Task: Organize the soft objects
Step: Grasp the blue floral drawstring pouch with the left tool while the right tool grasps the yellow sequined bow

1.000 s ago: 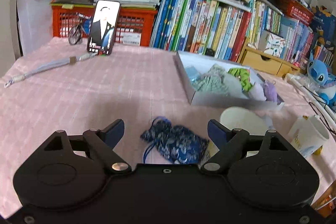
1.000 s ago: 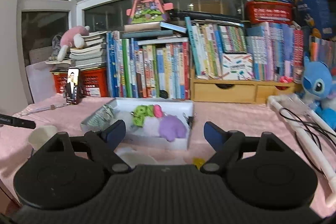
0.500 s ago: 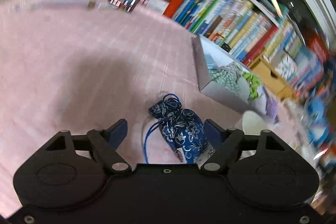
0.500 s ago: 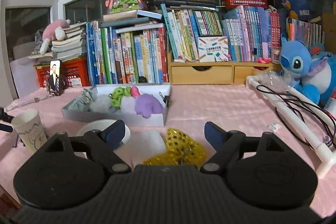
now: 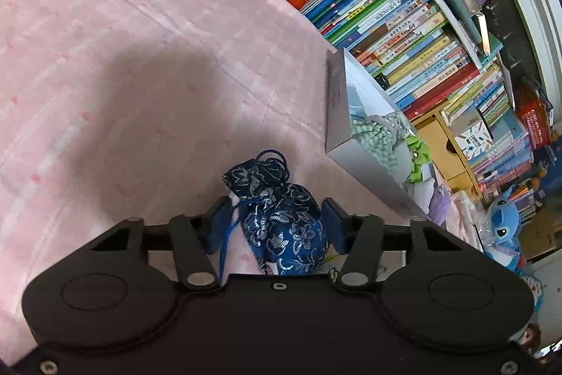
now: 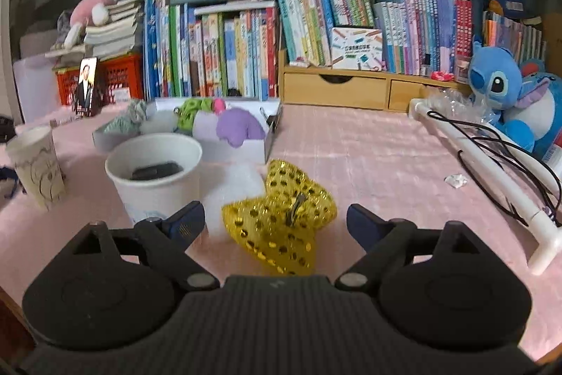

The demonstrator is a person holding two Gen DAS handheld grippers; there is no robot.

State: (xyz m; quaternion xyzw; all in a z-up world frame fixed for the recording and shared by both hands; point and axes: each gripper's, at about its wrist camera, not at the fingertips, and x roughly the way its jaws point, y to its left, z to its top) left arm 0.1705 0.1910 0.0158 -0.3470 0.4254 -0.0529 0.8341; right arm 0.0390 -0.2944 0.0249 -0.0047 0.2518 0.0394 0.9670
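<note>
Left hand-held gripper point(image 5: 277, 222) jaws just closing around blue brocade drawstring pouch point(image 5: 281, 217) on pink checked tabletop point(image 5: 140, 76), pads not yet pressing. Right hand-held gripper point(image 6: 275, 222) wide open around crumpled gold sequined mesh bag point(image 6: 281, 217), beside white paper cup point(image 6: 154, 176).

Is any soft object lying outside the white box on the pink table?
Yes, two. A dark blue floral drawstring pouch and a gold sequined mesh bag lie loose on the pink tablecloth, outside the white box holding the other soft items.

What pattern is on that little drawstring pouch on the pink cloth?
The drawstring pouch is dark blue with silver flowers, clearest in the left wrist view.
</note>
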